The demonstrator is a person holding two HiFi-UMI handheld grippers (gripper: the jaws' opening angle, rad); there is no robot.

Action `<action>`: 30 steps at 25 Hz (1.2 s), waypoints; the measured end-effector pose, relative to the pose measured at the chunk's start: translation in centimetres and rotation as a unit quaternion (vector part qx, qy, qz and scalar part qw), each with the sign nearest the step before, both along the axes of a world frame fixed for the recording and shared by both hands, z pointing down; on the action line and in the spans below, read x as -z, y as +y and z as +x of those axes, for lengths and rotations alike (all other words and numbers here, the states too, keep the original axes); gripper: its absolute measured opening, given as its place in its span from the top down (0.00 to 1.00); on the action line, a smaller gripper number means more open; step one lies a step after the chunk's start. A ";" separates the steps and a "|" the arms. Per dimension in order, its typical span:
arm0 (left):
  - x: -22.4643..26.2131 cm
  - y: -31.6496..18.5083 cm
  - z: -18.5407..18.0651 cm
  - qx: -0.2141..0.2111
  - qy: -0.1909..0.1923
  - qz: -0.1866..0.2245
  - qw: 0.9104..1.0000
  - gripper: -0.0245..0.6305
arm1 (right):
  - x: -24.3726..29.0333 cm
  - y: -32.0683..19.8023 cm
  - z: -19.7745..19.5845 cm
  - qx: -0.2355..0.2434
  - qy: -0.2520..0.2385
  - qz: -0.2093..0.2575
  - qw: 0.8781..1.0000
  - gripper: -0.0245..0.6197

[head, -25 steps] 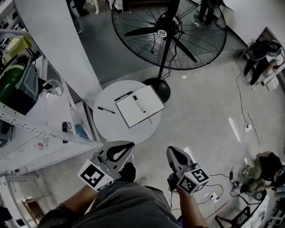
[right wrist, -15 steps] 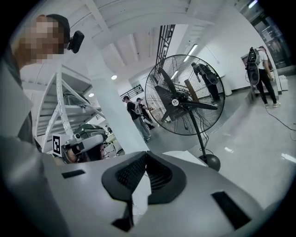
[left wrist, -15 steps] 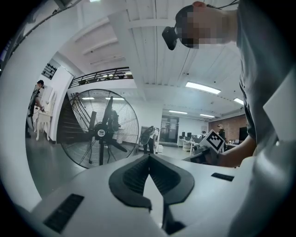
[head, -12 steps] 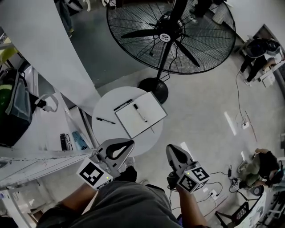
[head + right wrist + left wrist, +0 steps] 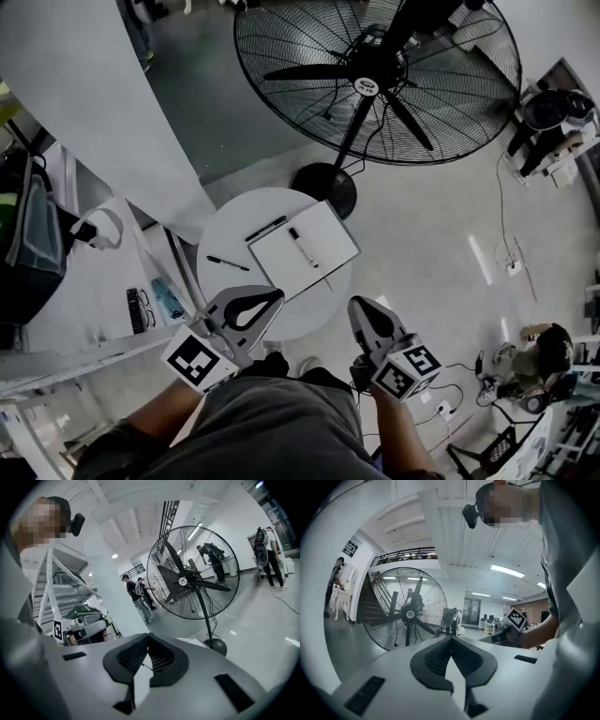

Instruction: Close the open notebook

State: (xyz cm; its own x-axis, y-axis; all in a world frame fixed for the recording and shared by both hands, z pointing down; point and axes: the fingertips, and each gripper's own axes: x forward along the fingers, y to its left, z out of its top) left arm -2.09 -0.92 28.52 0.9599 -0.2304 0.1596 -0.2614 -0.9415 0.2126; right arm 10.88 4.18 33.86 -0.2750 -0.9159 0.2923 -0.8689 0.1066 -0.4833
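Observation:
The open notebook (image 5: 305,251) lies with blank white pages up on a small round white table (image 5: 217,239), and a marker (image 5: 302,247) rests across its page. My left gripper (image 5: 267,302) hangs at the table's near edge, short of the notebook, with its jaws shut and nothing between them. My right gripper (image 5: 359,311) is just off the table's near right rim, also shut and empty. In the left gripper view the left gripper (image 5: 451,639) has its tips meeting. The right gripper (image 5: 148,637) in its own view is likewise closed.
Two black pens (image 5: 228,263) (image 5: 267,228) lie on the table left of the notebook. A big floor fan (image 5: 375,66) stands behind the table, its base (image 5: 323,187) against the far rim. A white column (image 5: 94,103) and cluttered shelves (image 5: 141,309) are at the left.
Both grippers have come forward toward the table, side by side, still shut. The table and notebook now sit nearer to them in the head view.

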 end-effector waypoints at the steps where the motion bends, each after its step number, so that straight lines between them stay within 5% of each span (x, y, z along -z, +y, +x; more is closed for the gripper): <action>1: -0.1 -0.3 -0.1 0.001 0.000 -0.001 1.000 0.94 | 0.0 -0.4 0.0 0.000 0.000 -0.001 1.000 0.93; 14: -1.6 -3.3 1.3 0.031 -0.014 -0.012 0.999 0.94 | -1.4 -4.8 2.2 0.028 -0.002 -0.012 1.000 0.93; 30: -6.2 -5.9 9.1 0.112 -0.072 -0.053 0.990 0.94 | -8.1 -9.9 8.8 0.135 -0.015 -0.070 0.988 0.93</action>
State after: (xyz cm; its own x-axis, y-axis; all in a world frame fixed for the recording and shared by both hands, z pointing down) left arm 7.00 -6.80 34.71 0.8522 -0.4097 0.3254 -0.4959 -0.8308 0.2529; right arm 19.69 -5.71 41.97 -0.5142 -0.7589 0.3996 -0.8029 0.2622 -0.5353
